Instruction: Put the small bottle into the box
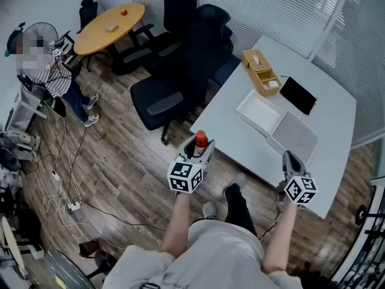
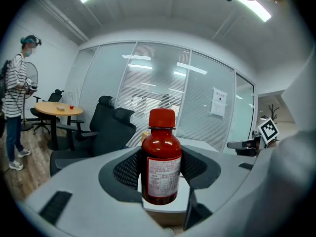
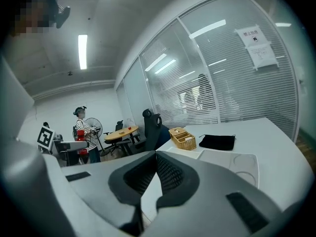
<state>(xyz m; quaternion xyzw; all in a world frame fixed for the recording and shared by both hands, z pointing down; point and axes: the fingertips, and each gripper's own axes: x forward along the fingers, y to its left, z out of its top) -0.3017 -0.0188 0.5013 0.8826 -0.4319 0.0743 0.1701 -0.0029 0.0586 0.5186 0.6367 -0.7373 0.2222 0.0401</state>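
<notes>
**Carry phase: slip risk before placement**

We hold the small dark-red plastic bottle with the red cap (image 2: 161, 157) upright in the left gripper (image 1: 200, 150). Its jaws are clamped round the bottle's lower body, at the near corner of the white table (image 1: 331, 161). A slack grip would drop it onto the wooden floor (image 1: 120, 173). The right gripper (image 3: 155, 174) is pressed closed on nothing. The shallow white open box (image 1: 258, 112) lies well apart and looks empty. The yellow woven basket (image 1: 260, 71) holds something pale, which we cannot identify.

Grey left tongs (image 1: 200, 146), right tongs (image 1: 288, 156): black ribbed pads (image 2: 126, 169), black-white marker cubes (image 1: 185, 176). Pale grey T-shirt (image 1: 204, 254), dark trousers (image 1: 240, 209).
</notes>
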